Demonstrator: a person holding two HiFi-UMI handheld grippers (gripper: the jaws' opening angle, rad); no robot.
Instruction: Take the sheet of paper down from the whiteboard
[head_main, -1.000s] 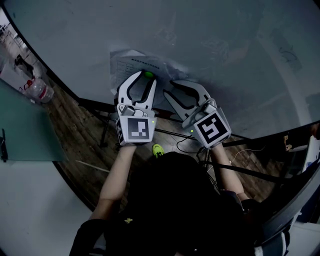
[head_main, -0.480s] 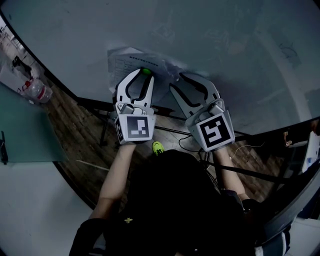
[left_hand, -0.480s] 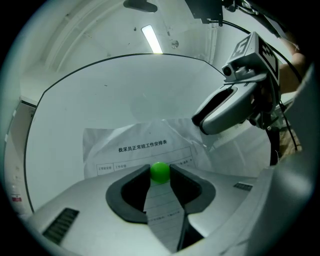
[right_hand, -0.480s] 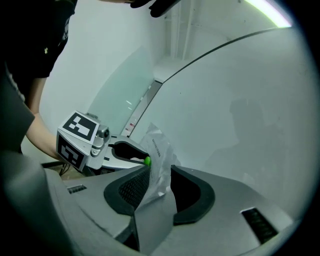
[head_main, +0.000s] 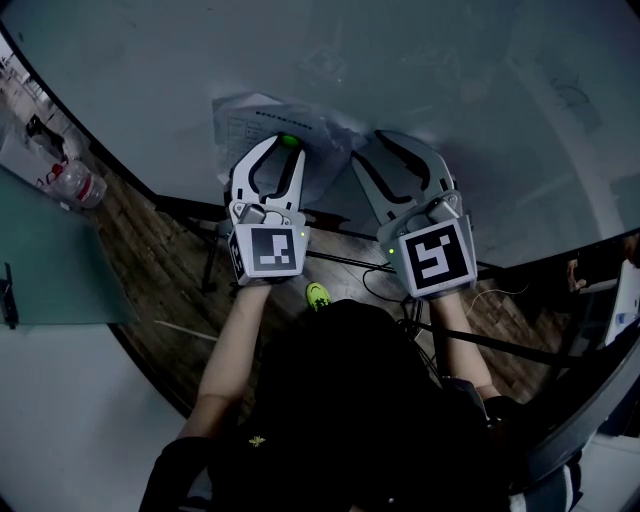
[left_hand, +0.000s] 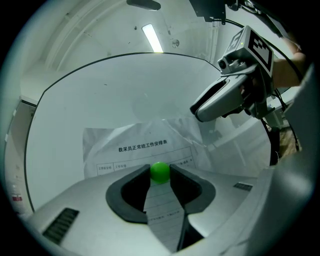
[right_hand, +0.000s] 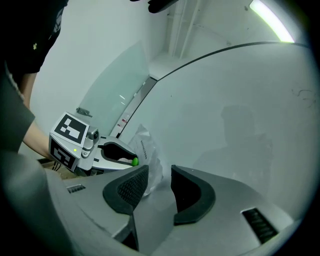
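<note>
left gripper (head_main: 290, 146) has narrowed onto the green magnet (left_hand: 160, 172) on the crumpled sheet of paper (left_hand: 127, 145), near the whiteboard's (head_main: 420, 70) lower edge. right gripper (right_hand: 160, 176), jaws just opened wide and empty, has risen beside the paper's right edge.

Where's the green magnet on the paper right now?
In the left gripper view, low centre, the green magnet is pinched between the jaw tips of the left hand-held gripper, against the sheet of paper on the whiteboard.
</note>
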